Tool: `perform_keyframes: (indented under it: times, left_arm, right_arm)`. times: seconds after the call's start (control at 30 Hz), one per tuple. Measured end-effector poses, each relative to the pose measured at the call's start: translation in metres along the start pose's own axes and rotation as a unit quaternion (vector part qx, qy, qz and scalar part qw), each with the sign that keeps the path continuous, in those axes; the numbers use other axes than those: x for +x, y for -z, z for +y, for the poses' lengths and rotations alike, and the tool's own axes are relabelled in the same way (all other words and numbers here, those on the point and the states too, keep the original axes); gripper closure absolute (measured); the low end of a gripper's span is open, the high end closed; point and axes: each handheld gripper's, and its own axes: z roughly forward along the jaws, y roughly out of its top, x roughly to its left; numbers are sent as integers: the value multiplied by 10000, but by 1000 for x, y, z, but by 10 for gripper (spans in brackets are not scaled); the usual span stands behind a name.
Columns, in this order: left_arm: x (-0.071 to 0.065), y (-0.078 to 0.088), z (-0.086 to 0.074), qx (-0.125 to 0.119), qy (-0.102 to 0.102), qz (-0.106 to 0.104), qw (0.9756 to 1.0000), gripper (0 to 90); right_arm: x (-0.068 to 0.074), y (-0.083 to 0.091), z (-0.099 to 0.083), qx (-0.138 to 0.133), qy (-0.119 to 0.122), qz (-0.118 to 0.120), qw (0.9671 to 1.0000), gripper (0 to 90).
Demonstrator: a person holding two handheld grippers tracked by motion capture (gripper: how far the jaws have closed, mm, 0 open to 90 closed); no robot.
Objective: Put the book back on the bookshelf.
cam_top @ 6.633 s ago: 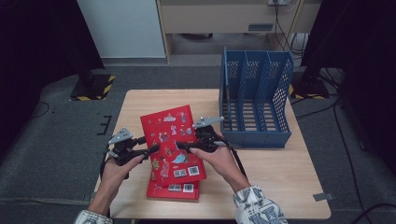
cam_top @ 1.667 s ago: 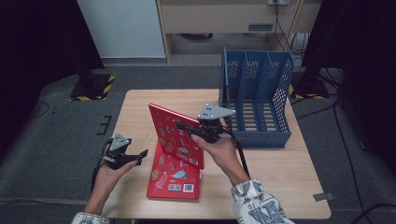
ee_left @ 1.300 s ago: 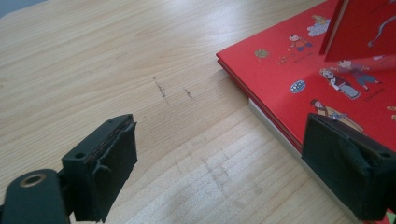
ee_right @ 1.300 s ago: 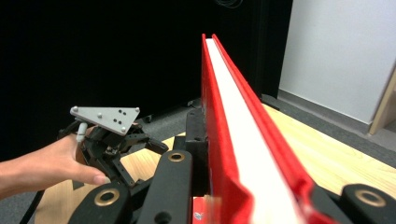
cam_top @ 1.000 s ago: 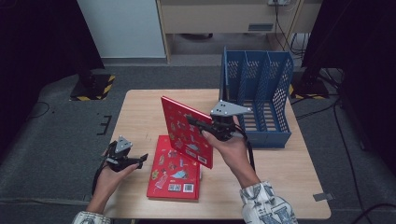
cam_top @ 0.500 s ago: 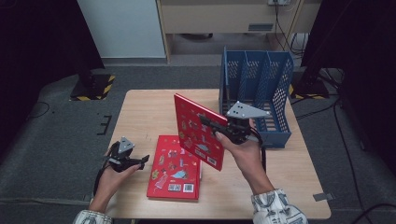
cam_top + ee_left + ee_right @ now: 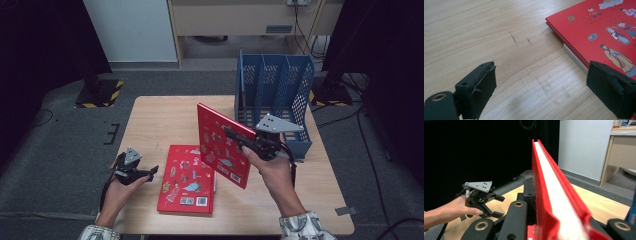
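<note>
Nearest the person, the left gripper [image 7: 150, 171] is resting at the table's [image 7: 165, 112] 7 o'clock corner, jaws spread with bare wood between them. Just to its 3 o'clock, 1 red book is lying flat [image 7: 187, 177], clear of both pads [image 7: 477, 86].

Farther in, at table centre, the right gripper [image 7: 231, 133] is pinching the raised red book [image 7: 220, 145] by its edge and holding it upright and tilted off the table. In the right gripper view the page block [image 7: 554, 192] is running straight away from the jaws, so the book's long axis is lying along the gripper's own line.

Farthest, at 1 o'clock from the raised book, the blue file rack [image 7: 275, 95] is standing with 3 slots. Judgement: the right hand is the nearer one to the rack; the book's plane looks roughly parallel to the dividers, so the coming move turns on keeping that alignment while travelling toward 1 o'clock.
</note>
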Motion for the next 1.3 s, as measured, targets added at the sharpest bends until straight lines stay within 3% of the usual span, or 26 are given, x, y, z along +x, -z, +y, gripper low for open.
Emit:
perform_keyframes:
  times: [0.77,1.3]
  left_arm:
    - [2,0,0,-14,0,67,10000,82]
    - [2,-3,-1,67,-58,109,9999,83]
  right_arm:
    - [-12,54,-6,-49,-50,-400,9992,799]
    - [-25,101,-9,-136,-284,-724,9969,799]
